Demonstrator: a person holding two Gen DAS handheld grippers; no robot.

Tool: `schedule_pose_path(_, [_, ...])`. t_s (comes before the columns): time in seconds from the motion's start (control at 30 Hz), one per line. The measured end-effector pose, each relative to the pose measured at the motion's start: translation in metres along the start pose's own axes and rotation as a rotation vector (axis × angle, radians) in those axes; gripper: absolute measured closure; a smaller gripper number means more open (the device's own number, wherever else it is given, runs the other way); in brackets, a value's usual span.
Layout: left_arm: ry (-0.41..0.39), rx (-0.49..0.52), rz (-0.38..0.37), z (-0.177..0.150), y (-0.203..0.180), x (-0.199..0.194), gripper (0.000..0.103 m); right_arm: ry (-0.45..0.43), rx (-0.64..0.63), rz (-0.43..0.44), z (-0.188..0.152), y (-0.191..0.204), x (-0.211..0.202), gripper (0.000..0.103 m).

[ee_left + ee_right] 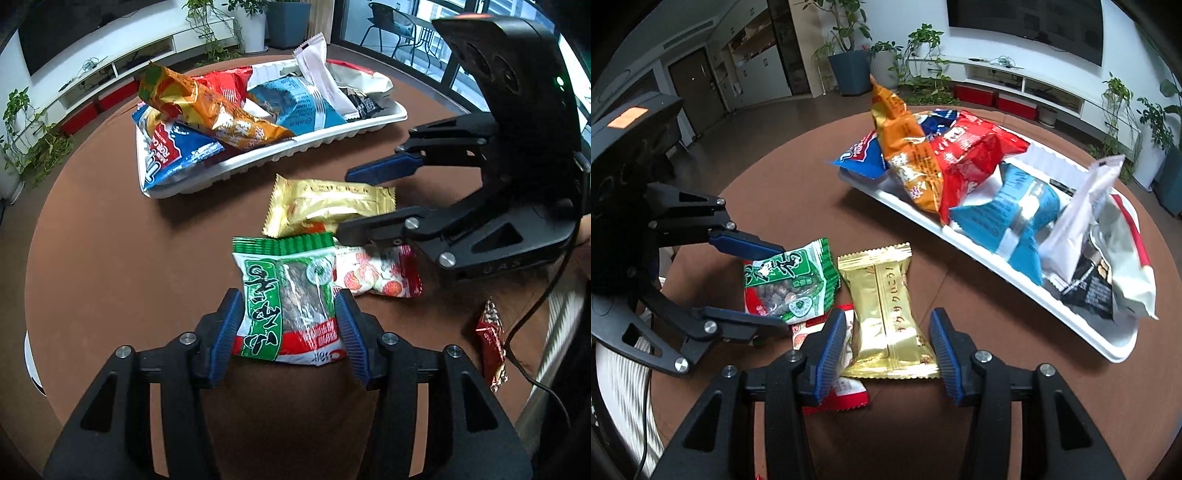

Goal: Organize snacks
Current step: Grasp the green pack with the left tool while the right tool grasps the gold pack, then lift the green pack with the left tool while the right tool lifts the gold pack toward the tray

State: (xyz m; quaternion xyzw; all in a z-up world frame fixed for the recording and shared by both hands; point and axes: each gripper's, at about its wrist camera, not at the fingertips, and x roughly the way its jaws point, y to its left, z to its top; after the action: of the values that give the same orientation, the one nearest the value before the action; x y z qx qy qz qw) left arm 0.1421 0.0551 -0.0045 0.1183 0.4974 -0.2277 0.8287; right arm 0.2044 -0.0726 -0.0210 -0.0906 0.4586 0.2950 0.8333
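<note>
The green snack packet [286, 299], light, crinkly and slippery with soft filling, is best taken across its middle; the left gripper [288, 334] is grasping it so. At its two o'clock, the right gripper [888, 345] is straddling the gold wafer packet [886, 314], jaws released. White tray [258, 166] lying at twelve.
</note>
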Motion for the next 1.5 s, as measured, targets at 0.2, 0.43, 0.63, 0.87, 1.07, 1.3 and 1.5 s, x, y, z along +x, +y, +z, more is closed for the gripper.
schedule_pose_path(0.2, [0.003, 0.006, -0.016, -0.003, 0.000, 0.000, 0.053, 0.006, -0.021, 0.002, 0.003, 0.005, 0.005, 0.052])
schedule_pose_path(0.43, [0.003, 0.002, -0.010, -0.004, -0.003, 0.005, 0.053, 0.019, -0.019, 0.021, 0.006, 0.006, 0.010, 0.055])
schedule_pose_path(0.63, [-0.004, -0.004, -0.003, -0.005, -0.004, 0.005, 0.058, 0.015, 0.013, 0.047, 0.006, -0.007, 0.009, 0.068])
schedule_pose_path(0.87, [-0.014, -0.051, -0.045, -0.007, -0.001, 0.000, 0.070, 0.007, 0.078, 0.087, 0.001, -0.020, 0.005, 0.069])
schedule_pose_path(1.07, [-0.040, -0.097, -0.065, -0.012, 0.005, -0.008, 0.073, -0.008, 0.153, 0.129, -0.010, -0.029, -0.005, 0.069])
schedule_pose_path(1.3, [-0.075, -0.135, -0.073, -0.014, 0.012, -0.024, 0.073, -0.038, 0.195, 0.163, -0.015, -0.030, -0.019, 0.069])
schedule_pose_path(1.5, [-0.109, -0.172, -0.087, -0.012, 0.017, -0.038, 0.073, -0.066, 0.232, 0.188, -0.018, -0.037, -0.032, 0.069])
